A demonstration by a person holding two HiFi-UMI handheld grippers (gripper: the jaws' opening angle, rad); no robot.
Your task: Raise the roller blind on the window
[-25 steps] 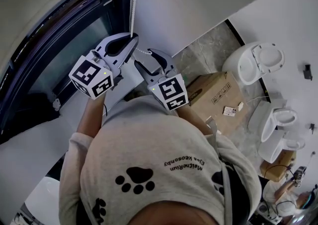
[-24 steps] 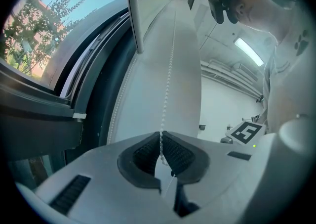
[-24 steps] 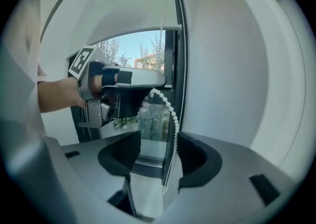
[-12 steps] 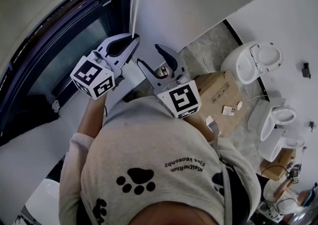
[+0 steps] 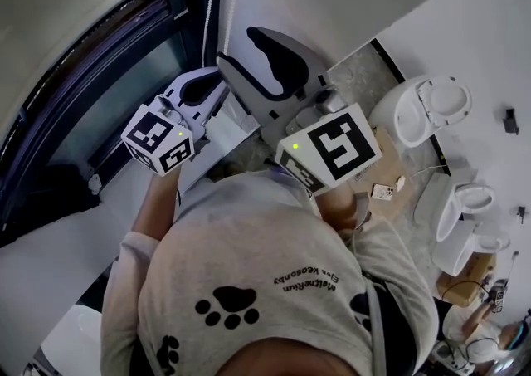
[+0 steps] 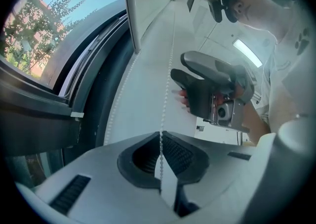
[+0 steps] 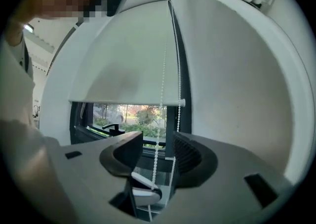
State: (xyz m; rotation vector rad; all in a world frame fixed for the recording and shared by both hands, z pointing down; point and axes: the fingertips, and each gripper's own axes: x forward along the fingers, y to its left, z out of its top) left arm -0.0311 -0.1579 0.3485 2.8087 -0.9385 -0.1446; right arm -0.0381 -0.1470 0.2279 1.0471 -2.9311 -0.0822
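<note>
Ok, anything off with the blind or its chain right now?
Nothing stands out. The blind hangs part raised with an even bottom edge, and the chain runs straight and untangled. The left gripper is shut on the chain; the right gripper, jaws just closing a little, stands open around it without pressing.

Head view steeply down; gripper views close along jaws, sharing bead chain (image 7: 157, 136).

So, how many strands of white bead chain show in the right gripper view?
2. One strand hangs before the white roller blind's right edge; the other hangs just right of it, against the dark window frame. None seems hidden.
</note>
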